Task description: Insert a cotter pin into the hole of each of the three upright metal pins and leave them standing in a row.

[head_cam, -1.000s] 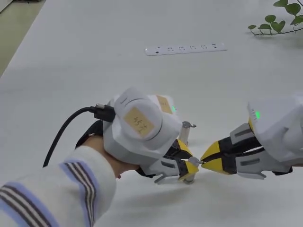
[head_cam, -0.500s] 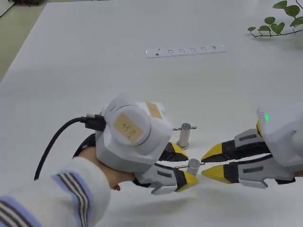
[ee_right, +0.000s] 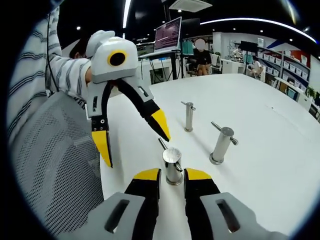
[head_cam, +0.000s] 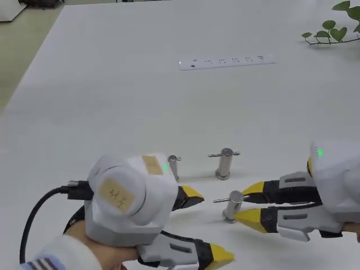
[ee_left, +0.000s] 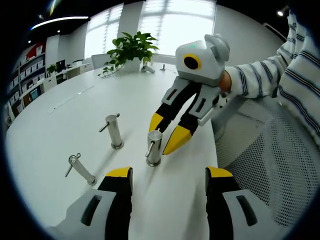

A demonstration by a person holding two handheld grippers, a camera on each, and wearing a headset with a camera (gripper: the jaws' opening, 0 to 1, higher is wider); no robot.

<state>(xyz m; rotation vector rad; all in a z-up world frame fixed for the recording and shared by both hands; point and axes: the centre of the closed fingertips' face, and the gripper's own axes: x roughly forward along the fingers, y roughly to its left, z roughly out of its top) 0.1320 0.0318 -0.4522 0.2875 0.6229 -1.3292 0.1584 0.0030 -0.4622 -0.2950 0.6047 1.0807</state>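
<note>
Backing off, the left gripper (head_cam: 216, 227) has let go, jaws spread wide, clear of the nearest metal pin (head_cam: 232, 207). Right gripper (head_cam: 242, 203) just beside that pin, jaws slightly parted, empty; cotter pin (head_cam: 220, 199) through it.

Gripper views opposed, near shared pins (ee_left: 154, 147)

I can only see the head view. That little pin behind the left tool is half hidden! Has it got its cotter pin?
Observer: Yes. The left gripper view shows that far pin whole, standing on the table, with a cotter pin through its top.
Operator: Is the right tool grabbing the closest pin?
Observer: In the right gripper view the right tool is open, one jaw on each side of the near pin. I can't tell whether they touch it.
</note>
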